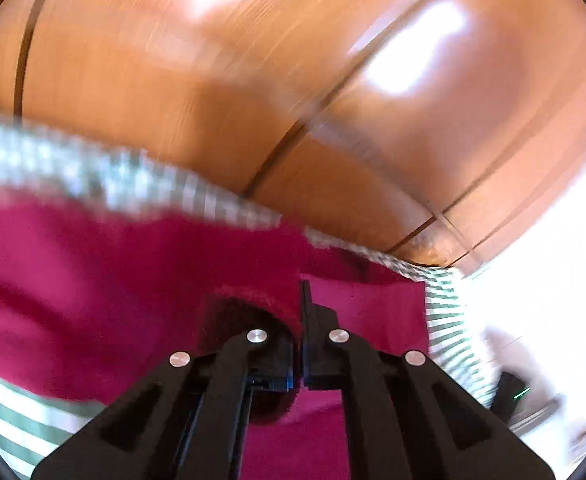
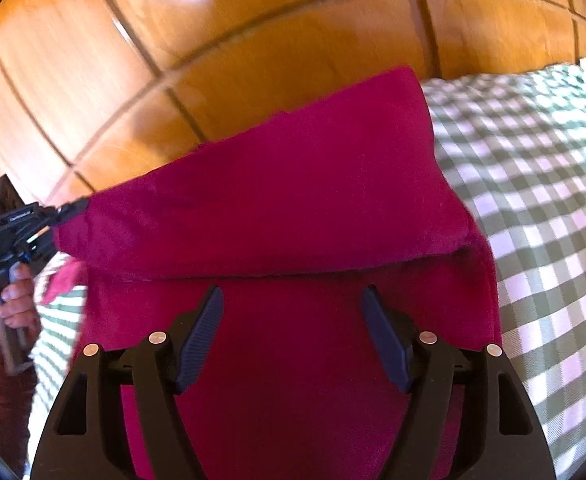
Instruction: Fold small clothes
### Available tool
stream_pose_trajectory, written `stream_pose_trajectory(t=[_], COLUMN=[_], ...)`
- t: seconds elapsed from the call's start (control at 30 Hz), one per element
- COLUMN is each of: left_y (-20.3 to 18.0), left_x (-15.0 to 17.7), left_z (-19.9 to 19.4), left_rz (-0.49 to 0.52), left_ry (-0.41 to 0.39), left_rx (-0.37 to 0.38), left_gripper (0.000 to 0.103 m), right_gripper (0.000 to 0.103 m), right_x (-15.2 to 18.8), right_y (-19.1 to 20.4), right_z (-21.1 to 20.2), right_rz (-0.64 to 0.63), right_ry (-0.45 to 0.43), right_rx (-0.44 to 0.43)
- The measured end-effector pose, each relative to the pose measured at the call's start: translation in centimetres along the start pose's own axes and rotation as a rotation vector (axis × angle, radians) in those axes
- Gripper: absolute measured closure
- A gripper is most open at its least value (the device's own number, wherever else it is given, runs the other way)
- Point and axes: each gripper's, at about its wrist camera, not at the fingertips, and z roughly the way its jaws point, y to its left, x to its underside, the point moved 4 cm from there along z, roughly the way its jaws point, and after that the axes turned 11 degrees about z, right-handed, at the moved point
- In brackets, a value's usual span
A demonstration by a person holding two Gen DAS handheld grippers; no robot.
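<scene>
A magenta garment lies on a green-and-white checked cover, with its upper layer doubled over a lower one. In the right wrist view my left gripper pinches the left corner of that upper layer and holds it off the cover. The left wrist view shows the same left gripper with its fingers pressed together and a fold of the magenta garment bunched at their tips. My right gripper hovers over the lower layer near its front, jaws wide apart, with nothing between the fingers.
The checked cover spreads out to the right and under the garment. Glossy wooden panels with dark grooves rise behind it. A person's hand grips the left gripper's handle at the left edge. Bright glare fills the right side of the left wrist view.
</scene>
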Motion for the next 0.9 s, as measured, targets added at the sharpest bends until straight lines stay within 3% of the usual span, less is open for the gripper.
stream_pose_trajectory(t=[0.07, 0.1, 0.17, 0.23, 0.3, 0.37, 0.53, 0.6, 0.67, 0.83, 0.9], left_y=[-1.5, -2.0, -1.5, 0.3, 2.1, 3.6, 6.7, 8.5, 11.6, 19.6, 22.4], left_x=[0.0, 0.4, 1.4, 3.2, 5.5, 7.2, 8.3, 8.7, 9.6, 12.9, 13.9], left_z=[-1.4, -0.9, 1.2, 3.1, 4.0, 3.5, -1.5, -3.6, -6.3, -12.5, -14.7], left_rz=[0.168, 0.244, 0.291, 0.306, 0.255, 0.216, -0.001, -0.100, -0.229, -0.560, -0.673], left_ry=[-0.021, 0.009, 0.102, 0.206, 0.285, 0.301, 0.193, 0.169, 0.152, 0.117, 0.078], left_rx=[-0.090, -0.162, -0.283, -0.409, -0.457, -0.470, -0.473, -0.469, -0.484, -0.493, -0.487], left_gripper=[0.101, 0.100, 0.096, 0.092, 0.086, 0.085, 0.078, 0.060, 0.054, 0.055, 0.066], right_gripper=[0.032, 0.032, 0.032, 0.032, 0.032, 0.032, 0.031, 0.029, 0.029, 0.025, 0.024], right_x=[-0.9, -1.6, -2.5, -2.4, -1.0, 0.0, 0.1, 0.2, 0.3, 0.4, 0.4], right_y=[0.8, 1.2, 1.5, 1.4, 1.0, 1.1, 0.9, 0.7, 0.9, 1.0, 1.1], right_z=[-1.2, -1.4, -0.1, 1.9, 4.5, 4.9, 4.8, 4.7, 4.8, 4.7, 4.7], right_rz=[-0.027, -0.041, -0.061, -0.087, -0.147, -0.207, -0.201, -0.201, -0.199, -0.210, -0.220], right_ry=[-0.046, -0.063, -0.061, -0.020, 0.042, 0.008, 0.001, 0.001, 0.000, -0.005, -0.006], right_rx=[-0.012, -0.010, 0.035, 0.081, 0.184, 0.211, 0.212, 0.204, 0.201, 0.213, 0.224])
